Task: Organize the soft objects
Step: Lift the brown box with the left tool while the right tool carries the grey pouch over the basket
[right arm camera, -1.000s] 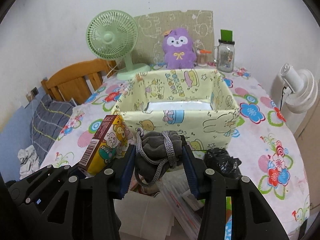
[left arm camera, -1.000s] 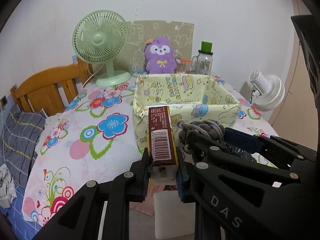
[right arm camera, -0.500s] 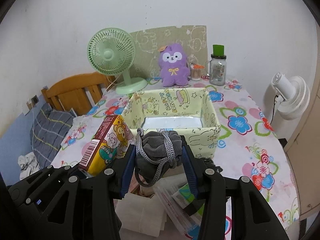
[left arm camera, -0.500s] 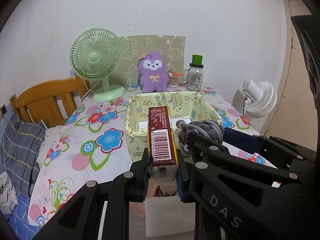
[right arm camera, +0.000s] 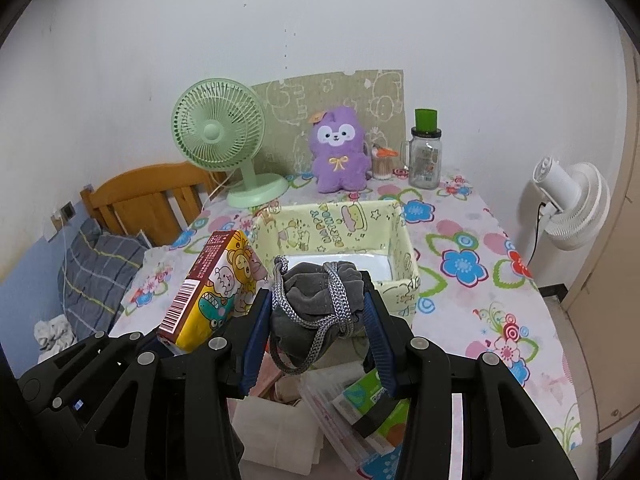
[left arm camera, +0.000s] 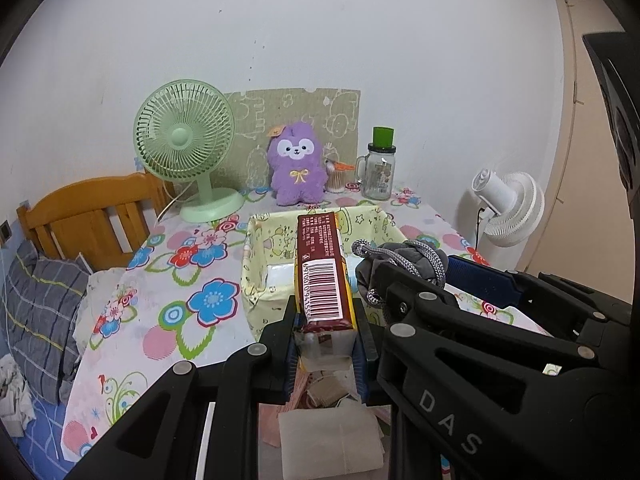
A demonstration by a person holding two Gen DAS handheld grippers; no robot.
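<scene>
Left claw (left arm camera: 326,334) grips carton (left arm camera: 322,276); right claw (right arm camera: 316,332) grips pouch (right arm camera: 316,300); bin (right arm camera: 396,236) at 12 o'clock, apparently empty.

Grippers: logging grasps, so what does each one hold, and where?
Left gripper clamps the cartoon carton at its near end. Right gripper squeezes the grey drawstring pouch across its sides.

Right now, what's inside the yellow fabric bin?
The yellow fabric bin shows only a bare white bottom. Its near part is hidden behind the grey pouch in the right gripper.
</scene>
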